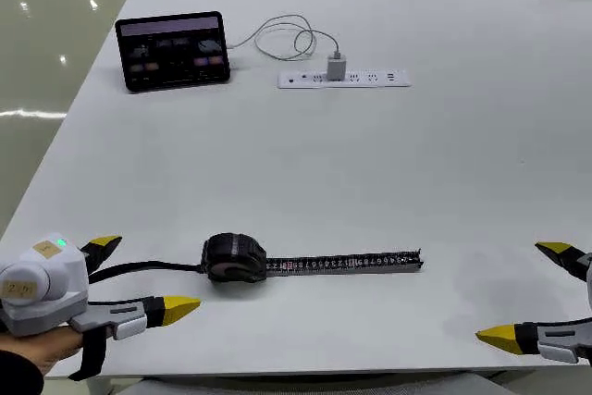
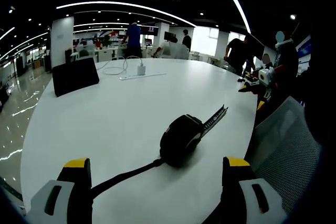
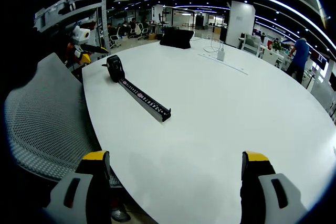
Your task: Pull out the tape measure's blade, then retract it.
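My left gripper (image 1: 153, 273) and right gripper (image 1: 516, 291) gape empty; I'd brace the black rounded tape-measure case (image 1: 233, 258), lower centre, pinching its thin springy blade (image 1: 347, 264).

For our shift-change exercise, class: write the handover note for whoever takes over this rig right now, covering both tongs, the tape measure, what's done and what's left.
Left tongs: open, gripping nothing, the strap lying between them.
Right tongs: open, empty, off beyond the blade's tip.
Tape measure case lies on the table, blade drawn out flat.
Done: pull-out. Left: retract the blade.
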`<state>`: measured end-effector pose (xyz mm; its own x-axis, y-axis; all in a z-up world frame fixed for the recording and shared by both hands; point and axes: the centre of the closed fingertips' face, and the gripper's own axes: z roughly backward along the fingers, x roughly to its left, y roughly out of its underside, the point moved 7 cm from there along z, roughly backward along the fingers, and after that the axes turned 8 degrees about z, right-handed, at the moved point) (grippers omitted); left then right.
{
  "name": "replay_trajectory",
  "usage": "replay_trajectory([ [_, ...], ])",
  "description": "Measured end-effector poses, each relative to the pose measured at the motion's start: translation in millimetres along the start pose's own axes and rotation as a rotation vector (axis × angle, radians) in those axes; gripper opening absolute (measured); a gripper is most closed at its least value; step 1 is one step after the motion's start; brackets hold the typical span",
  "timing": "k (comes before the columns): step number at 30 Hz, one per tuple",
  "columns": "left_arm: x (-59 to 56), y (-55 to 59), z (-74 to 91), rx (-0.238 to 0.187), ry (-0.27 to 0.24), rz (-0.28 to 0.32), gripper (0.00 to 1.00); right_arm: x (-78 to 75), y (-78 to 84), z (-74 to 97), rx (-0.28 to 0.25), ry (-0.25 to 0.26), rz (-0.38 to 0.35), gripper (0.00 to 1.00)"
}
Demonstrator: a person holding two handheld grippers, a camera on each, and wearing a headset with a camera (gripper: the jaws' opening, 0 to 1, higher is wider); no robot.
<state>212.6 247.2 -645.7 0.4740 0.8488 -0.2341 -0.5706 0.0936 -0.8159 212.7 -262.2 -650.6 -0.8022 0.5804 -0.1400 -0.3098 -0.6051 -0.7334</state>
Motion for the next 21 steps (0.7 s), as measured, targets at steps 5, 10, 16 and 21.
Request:
replay_trajectory([
  [5, -1.8, -1.1, -0.6, -0.002, -0.007, 0.003, 1.0, 1.1, 1.4, 0.7, 0.005, -0.004, 0.005, 1.0],
  [10, -11.0, -10.6, -3.5, -0.015, 0.003, 0.03, 1.0, -0.7, 3.4, 0.7, 0.045, -0.004, 0.087, 1.0],
  [16, -23.3, -23.0, -14.3, 0.017, -0.006, 0.013, 1.0, -0.9, -2.8, -1.5, 0.046, -0.026, 0.086, 1.0],
  [21, -30.8, -30.6, -23.3, 0.026, -0.008, 0.016, 1.0, -3.3, -11.9, -3.0, 0.037, -0.032, 0.086, 1.0],
])
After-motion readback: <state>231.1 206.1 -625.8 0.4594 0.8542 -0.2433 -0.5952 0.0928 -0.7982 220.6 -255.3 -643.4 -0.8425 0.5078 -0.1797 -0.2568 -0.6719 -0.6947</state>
